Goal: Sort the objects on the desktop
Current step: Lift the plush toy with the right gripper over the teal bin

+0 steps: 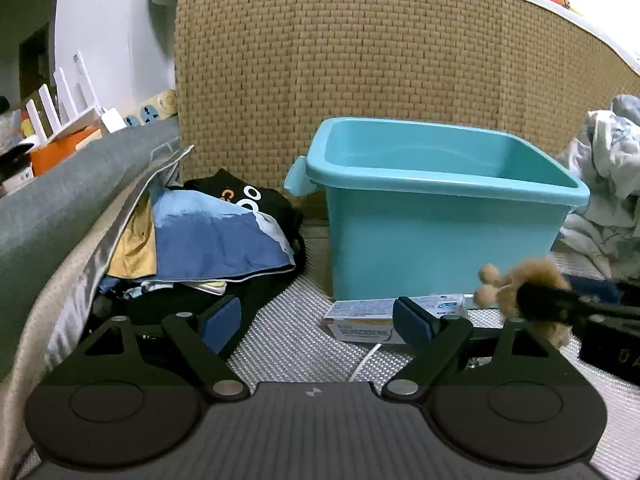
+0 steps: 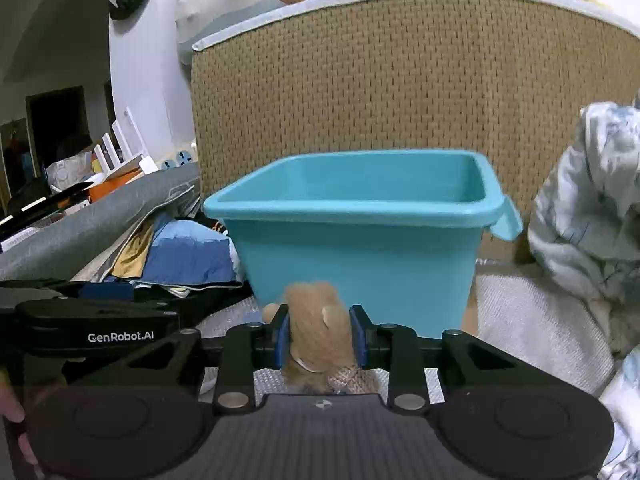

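The right gripper (image 2: pixel 320 340) pinches a tan plush toy (image 2: pixel 318 330) between its blue pads, just in front of the teal bin (image 2: pixel 360 248), while the left gripper (image 1: pixel 318 320) stands spread and empty above the mat, near a white box (image 1: pixel 360 318) lying at the bin's foot.

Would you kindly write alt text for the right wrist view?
The right tongs are shut on a small tan plush toy, held in front of an open teal plastic bin. A woven wicker panel stands behind the bin, folded clothes lie to its left, and the left tongs' body shows at the left edge.
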`<state>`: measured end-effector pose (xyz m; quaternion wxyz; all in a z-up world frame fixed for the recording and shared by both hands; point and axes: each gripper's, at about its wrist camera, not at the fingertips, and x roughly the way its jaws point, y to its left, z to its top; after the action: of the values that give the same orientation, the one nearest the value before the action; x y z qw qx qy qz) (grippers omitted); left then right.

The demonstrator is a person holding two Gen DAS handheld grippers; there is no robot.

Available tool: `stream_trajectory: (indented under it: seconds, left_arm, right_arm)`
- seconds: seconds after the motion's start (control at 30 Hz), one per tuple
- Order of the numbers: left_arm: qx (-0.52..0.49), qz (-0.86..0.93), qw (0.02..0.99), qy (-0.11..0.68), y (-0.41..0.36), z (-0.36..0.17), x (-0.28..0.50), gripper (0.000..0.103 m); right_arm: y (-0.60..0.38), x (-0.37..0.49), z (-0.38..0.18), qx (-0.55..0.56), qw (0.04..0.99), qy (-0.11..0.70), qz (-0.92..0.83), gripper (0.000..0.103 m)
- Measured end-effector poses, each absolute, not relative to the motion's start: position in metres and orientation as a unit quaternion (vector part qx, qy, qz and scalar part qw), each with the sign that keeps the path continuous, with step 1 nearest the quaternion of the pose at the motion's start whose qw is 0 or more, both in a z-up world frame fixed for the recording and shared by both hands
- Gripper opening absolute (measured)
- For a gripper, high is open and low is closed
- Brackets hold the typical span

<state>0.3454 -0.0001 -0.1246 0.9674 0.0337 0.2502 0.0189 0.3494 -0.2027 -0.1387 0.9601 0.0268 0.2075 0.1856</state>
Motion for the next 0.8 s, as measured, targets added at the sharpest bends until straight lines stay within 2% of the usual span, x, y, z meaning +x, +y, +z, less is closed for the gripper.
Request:
stream_trajectory:
  seconds: [0.1,0.33,0.8]
  left_arm:
    - [0.077,0.032,0.970,0.227,-0.007,-0.122,0.344,0.086]
    - [0.085,0.026,0.972,0.218,-0.008,-0.119,0.344,0.087]
    - [-0.002,0.011,0.970,0.241,0.012,-0.112,0.348,0.087]
  right_arm:
    - [-0.208,0.348,-0.135,0.040,0.961,0.207,0.180,0.033]
    - [-0.210,0.339,-0.122,0.041,0.966,0.190,0.168,0.033]
    - [-0.209,0.354,-0.065,0.044,0.979,0.157,0.125,0.034]
